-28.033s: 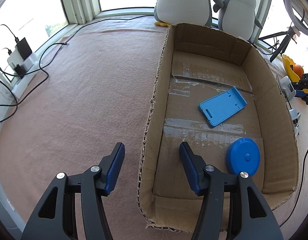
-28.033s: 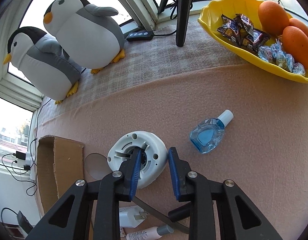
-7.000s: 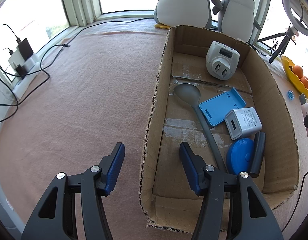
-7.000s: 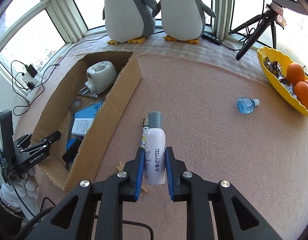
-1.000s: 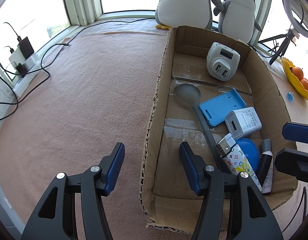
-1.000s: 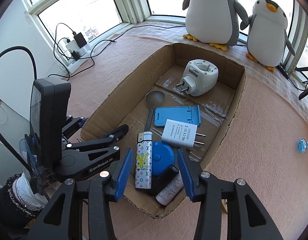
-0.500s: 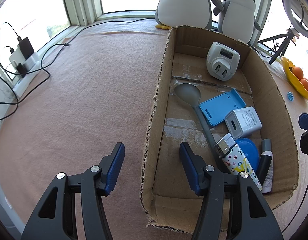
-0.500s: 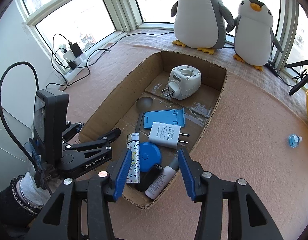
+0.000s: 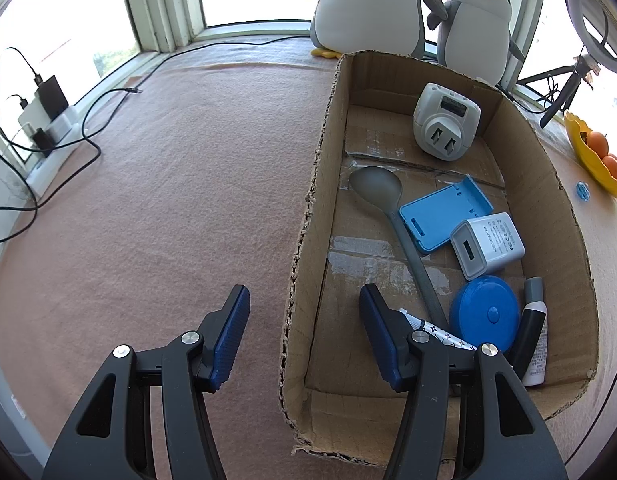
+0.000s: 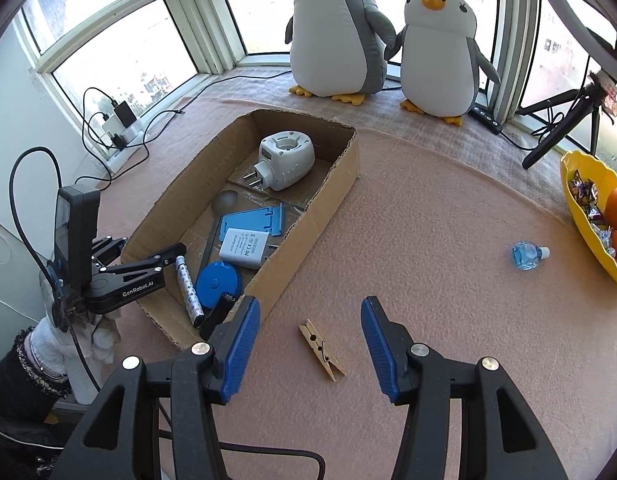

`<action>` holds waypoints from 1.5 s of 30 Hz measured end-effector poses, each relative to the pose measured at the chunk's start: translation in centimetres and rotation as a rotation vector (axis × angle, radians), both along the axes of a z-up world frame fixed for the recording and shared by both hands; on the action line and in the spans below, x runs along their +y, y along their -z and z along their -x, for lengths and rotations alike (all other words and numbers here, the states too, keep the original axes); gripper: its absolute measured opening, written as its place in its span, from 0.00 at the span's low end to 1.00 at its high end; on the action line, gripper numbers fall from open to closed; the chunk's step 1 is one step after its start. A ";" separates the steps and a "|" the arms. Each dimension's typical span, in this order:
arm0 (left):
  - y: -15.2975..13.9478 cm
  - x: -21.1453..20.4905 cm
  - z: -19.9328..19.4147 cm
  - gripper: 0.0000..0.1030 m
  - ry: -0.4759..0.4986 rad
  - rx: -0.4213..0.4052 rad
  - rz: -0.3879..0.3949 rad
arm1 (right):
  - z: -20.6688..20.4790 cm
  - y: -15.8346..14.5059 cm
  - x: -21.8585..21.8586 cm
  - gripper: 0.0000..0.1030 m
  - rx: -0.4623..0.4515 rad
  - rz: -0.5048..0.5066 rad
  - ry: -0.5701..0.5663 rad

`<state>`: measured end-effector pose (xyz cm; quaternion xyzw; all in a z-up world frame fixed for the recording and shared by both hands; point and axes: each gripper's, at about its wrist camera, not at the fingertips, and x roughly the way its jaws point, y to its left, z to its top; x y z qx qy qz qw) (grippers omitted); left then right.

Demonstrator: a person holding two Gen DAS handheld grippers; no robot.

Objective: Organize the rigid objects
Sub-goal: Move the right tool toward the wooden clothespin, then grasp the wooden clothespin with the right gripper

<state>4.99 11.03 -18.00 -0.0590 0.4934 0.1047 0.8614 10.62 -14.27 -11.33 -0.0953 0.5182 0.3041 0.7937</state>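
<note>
Right wrist view: the right gripper is seen with fingers apart, just opened further, a wooden clothespin lying untouched between them, just beside the cardboard box. The left gripper straddles the box's wall, its pads clear of it.

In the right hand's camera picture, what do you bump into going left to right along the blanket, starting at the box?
cardboard box → wooden clothespin → little blue bottle → yellow bowl
</note>
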 end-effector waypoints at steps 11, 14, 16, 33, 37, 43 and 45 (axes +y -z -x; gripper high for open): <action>0.0 0.1 0.1 0.56 0.001 0.001 -0.002 | 0.9 3.4 0.6 0.47 0.034 0.111 -0.088; 0.0 0.1 0.1 0.56 0.000 0.001 -0.001 | 0.9 4.4 1.2 0.47 0.048 0.135 -0.110; 0.0 0.1 0.1 0.56 0.000 0.001 -0.002 | 1.0 5.1 1.6 0.47 0.054 0.154 -0.125; 0.1 0.1 0.2 0.56 -0.002 0.000 0.002 | 0.9 8.2 2.9 0.21 0.076 0.244 -0.142; 0.1 0.2 0.3 0.56 -0.002 -0.001 0.002 | 0.7 8.1 2.6 0.15 0.079 0.235 -0.126; 0.1 0.2 0.3 0.56 -0.003 0.000 0.003 | 0.0 8.2 2.0 0.11 0.087 0.202 -0.083; 0.1 0.1 0.2 0.56 -0.003 0.000 0.003 | -0.2 8.1 1.8 0.11 0.083 0.189 -0.068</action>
